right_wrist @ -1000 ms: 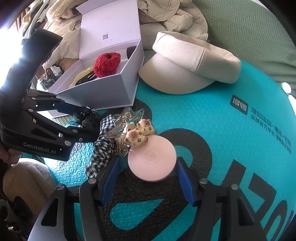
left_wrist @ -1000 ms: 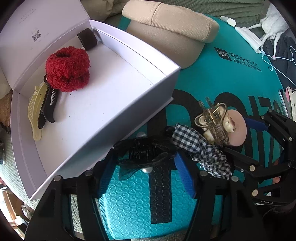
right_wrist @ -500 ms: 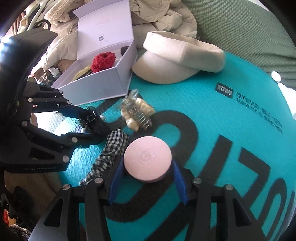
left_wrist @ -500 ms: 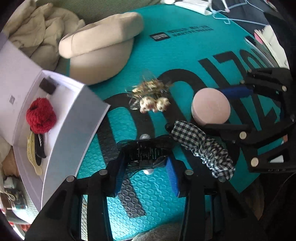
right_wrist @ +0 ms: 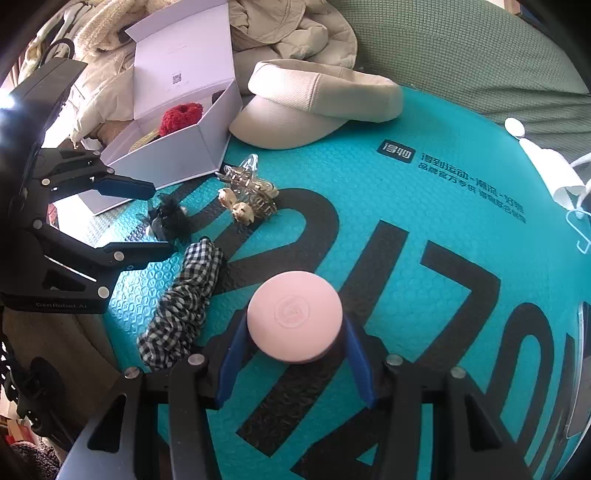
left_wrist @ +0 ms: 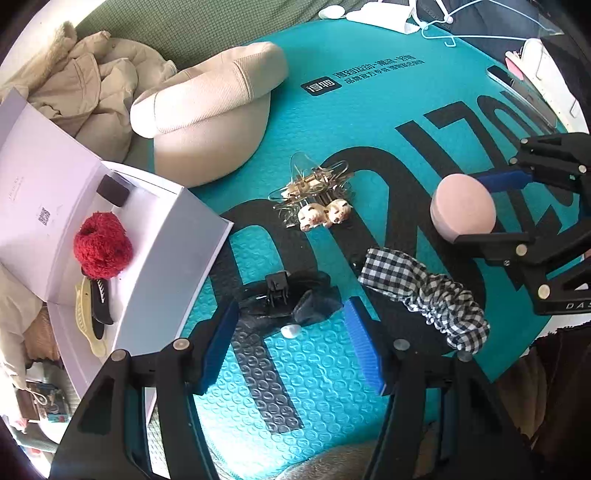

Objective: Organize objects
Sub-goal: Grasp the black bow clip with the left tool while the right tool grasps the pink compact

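Note:
My right gripper (right_wrist: 293, 360) is shut on a round pink case (right_wrist: 294, 316) and holds it over the teal mat; the case also shows in the left wrist view (left_wrist: 463, 206). My left gripper (left_wrist: 291, 339) is open around a black hair clip (left_wrist: 286, 297) that lies on the mat, not clamped. A black-and-white checked scrunchie (left_wrist: 428, 295) lies between the grippers. A clear claw clip with two small piglet figures (left_wrist: 319, 201) lies further out. The open white box (left_wrist: 166, 258) at the left holds a red scrunchie (left_wrist: 101, 245) and several clips.
A beige cap (left_wrist: 207, 110) lies behind the box on the teal mat (left_wrist: 369, 110). A beige jacket (left_wrist: 88, 85) is bunched at the far left. White items and a hanger (left_wrist: 443, 33) lie at the mat's far edge.
The right gripper has drawn the pink case back and to the right, away from the piglet clip. The left gripper has pulled back from the box, and its jaws have widened around the black clip.

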Tool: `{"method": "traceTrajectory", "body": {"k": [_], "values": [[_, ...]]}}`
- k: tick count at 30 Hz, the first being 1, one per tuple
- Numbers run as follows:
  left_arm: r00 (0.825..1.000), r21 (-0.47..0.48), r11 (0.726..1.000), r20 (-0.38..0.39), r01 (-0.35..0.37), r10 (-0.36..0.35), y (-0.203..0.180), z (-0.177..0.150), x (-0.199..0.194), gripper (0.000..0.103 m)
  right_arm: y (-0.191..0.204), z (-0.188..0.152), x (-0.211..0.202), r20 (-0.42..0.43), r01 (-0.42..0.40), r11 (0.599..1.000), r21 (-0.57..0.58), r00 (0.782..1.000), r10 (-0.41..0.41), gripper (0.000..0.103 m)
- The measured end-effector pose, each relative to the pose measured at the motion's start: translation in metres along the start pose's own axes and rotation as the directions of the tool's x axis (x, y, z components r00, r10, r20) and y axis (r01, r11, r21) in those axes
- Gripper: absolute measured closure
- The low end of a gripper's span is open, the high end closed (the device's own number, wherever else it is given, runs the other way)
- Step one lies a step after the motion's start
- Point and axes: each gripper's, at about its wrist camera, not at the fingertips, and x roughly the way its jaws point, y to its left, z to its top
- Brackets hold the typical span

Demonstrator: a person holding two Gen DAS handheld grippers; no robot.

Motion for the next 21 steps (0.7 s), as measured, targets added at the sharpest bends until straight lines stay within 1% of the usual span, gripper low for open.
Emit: {"method": "traceTrajectory", "body": {"k": [2, 4, 8, 11, 13, 15, 19, 21], "values": [[1.000, -0.013, 1.000, -0.007, 0.015, -0.015, 0.005, -0.002, 0.005, 0.045, -0.001, 0.000, 0.000, 0.005, -0.004, 1.000, 0.001, 1.000, 0.004, 0.051], [0.999, -0.027, 0.999, -0.010, 0.044, -0.044, 0.011, -0.002, 0.010, 0.045, -0.002, 0.000, -0.001, 0.012, -0.013, 1.000, 0.008, 1.000, 0.013, 0.050], [0.996, -0.074, 0.993, -0.013, 0.087, -0.089, 0.018, -0.003, 0.012, 0.045, -0.005, -0.001, -0.002, 0.023, -0.035, 0.999, 0.019, 0.999, 0.034, 0.049], [0.995, -0.091, 0.992, -0.020, 0.092, -0.094, 0.024, -0.002, 0.017, 0.045, -0.005, 0.000, -0.001, 0.032, -0.052, 0.998, 0.019, 0.998, 0.052, 0.044], [0.995, -0.092, 0.991, -0.030, 0.096, -0.099, 0.026, -0.001, 0.022, 0.045, -0.003, -0.001, 0.000, 0.039, -0.062, 0.998, 0.012, 0.997, 0.062, 0.037], [0.994, -0.096, 0.990, -0.036, 0.103, -0.106, 0.027, 0.000, 0.024, 0.045, -0.001, -0.001, 0.001, 0.047, -0.059, 0.998, 0.007, 0.997, 0.059, 0.034], [0.991, -0.132, 0.984, -0.037, 0.123, -0.129, 0.035, 0.001, 0.028, 0.045, -0.001, 0.000, 0.002, 0.062, -0.061, 0.998, 0.006, 0.996, 0.061, 0.034], [0.992, -0.157, 0.981, -0.021, 0.117, -0.122, 0.039, 0.000, 0.025, 0.045, -0.002, -0.001, 0.001, 0.068, -0.069, 0.998, 0.008, 0.995, 0.068, 0.034]]}}
